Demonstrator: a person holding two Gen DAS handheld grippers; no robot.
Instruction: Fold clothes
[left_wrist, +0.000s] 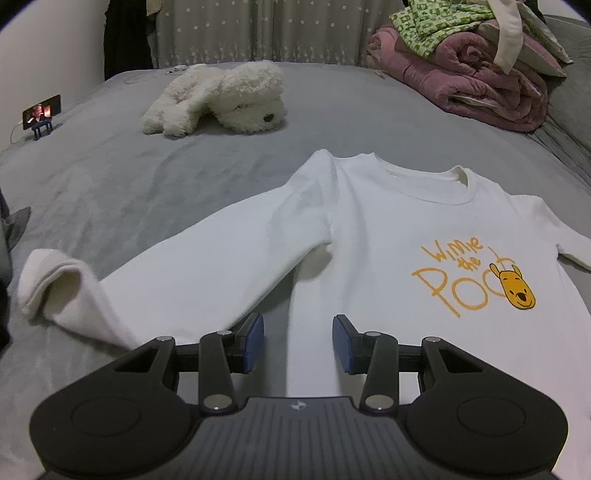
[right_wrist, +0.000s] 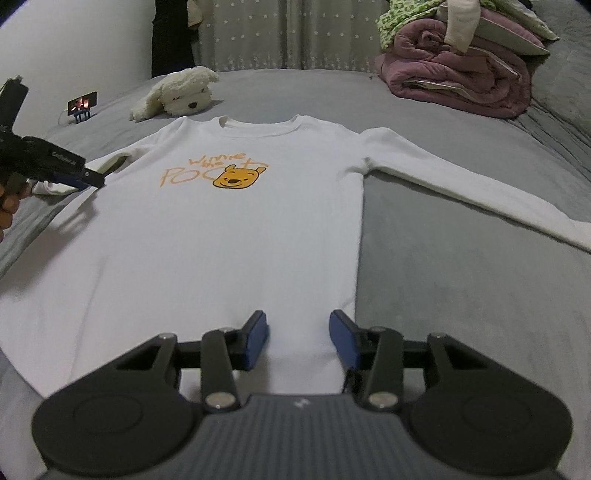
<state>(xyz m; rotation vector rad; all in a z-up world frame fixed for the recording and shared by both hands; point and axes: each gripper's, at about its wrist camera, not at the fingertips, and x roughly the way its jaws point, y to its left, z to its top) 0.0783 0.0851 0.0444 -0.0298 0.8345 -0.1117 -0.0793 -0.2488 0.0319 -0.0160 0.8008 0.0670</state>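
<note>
White sweatshirt (right_wrist: 229, 236) flat on bed (right_wrist: 461, 277), tools apart.

Bare grey bedding (right_wrist: 461, 258) is lying open at 3 o'clock of the white shirt (right_wrist: 221, 240), under its spread sleeve. A plush dog (right_wrist: 177, 96) is sitting close at 11 o'clock of the collar, a blanket pile (right_wrist: 458, 81) is blocking 1 o'clock, and a propped phone (right_wrist: 83, 103) is standing at 10 o'clock near the bed's edge, well apart
</note>
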